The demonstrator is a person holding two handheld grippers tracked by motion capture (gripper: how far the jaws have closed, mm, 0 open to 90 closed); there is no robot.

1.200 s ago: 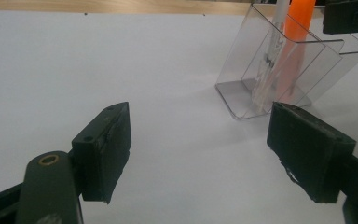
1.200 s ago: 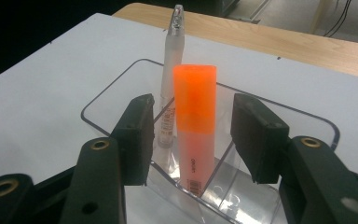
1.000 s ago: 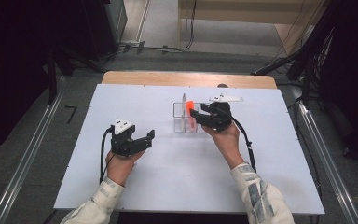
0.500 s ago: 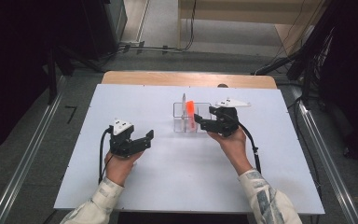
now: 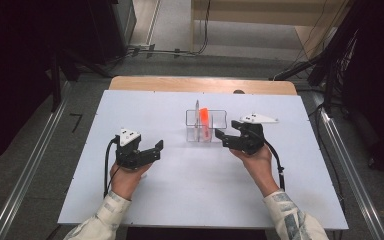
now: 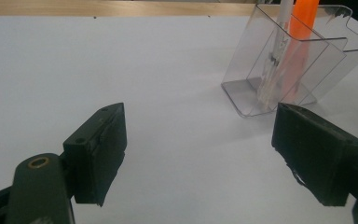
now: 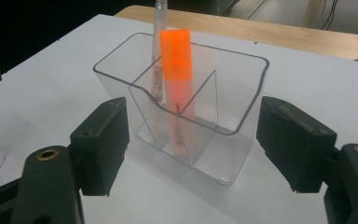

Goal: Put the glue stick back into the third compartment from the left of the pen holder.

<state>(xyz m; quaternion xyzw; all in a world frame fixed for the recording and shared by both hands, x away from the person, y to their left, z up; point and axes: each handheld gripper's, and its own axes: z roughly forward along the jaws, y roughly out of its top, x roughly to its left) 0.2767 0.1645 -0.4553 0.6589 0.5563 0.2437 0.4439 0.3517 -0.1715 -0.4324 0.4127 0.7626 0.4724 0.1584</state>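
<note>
Orange highlighter (image 5: 204, 120) stands upright in clear divided holder (image 5: 219, 116) at table (image 5: 180, 195) centre, approx 12 o'clock from person, w/ a thin pen (image 5: 197, 111) beside it. Left gripper (image 5: 149, 151), approx 9 o'clock of holder, jaws apart, empty. Right gripper (image 5: 226, 133), at 3 o'clock just beside holder, jaws just opened wide, nothing btwn them.

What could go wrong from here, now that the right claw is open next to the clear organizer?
The right claw, whose jaws have just been opening with nothing between them, sits close to the clear organizer; a stray nudge might slide or tip that light-looking box. The orange highlighter and the thin pen stand tall and leaning above the rim, so a jolt could topple them out. The left claw is open and apart, so nothing braces the organizer.
</note>
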